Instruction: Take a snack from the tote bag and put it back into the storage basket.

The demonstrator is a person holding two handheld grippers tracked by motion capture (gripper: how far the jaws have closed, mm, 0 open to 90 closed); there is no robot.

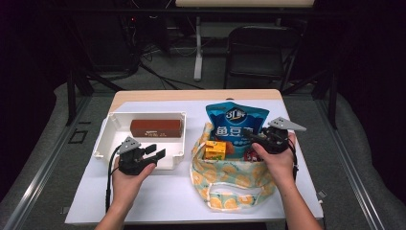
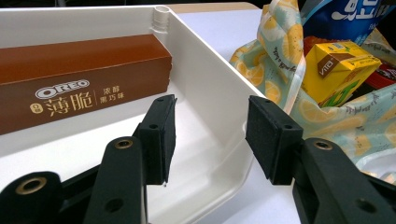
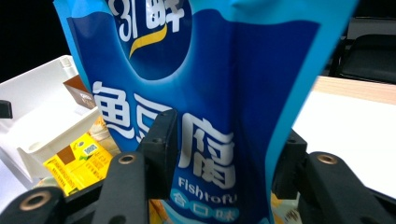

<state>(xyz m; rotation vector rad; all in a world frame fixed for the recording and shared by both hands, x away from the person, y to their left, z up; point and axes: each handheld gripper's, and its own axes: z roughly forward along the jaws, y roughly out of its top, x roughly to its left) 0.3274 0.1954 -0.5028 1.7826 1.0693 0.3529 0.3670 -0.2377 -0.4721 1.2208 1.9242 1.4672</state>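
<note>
Right gripper (image 3: 224, 154) clamps the blue snack bag (image 3: 210, 93), whose lower end is hidden inside the patterned cloth bag (image 1: 230, 179). Left gripper (image 2: 210, 135) stands open astride the white bin (image 2: 205, 93) wall, pads clear.

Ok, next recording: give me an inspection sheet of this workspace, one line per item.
Surface: white-covered table with a wooden far edge.
Job's things: blue fish tofu bag stands in the lemon-print cloth bag; white bin holds a brown Oreo box.
Clutter: yellow drink carton and a red pack in the cloth bag.
Grippers: right tongs clamp the blue bag; left tongs open, astride the bin's wall.
Cables: black lead trails from the left tongs.
Surroundings: dark room, black chair, table leg behind.
</note>
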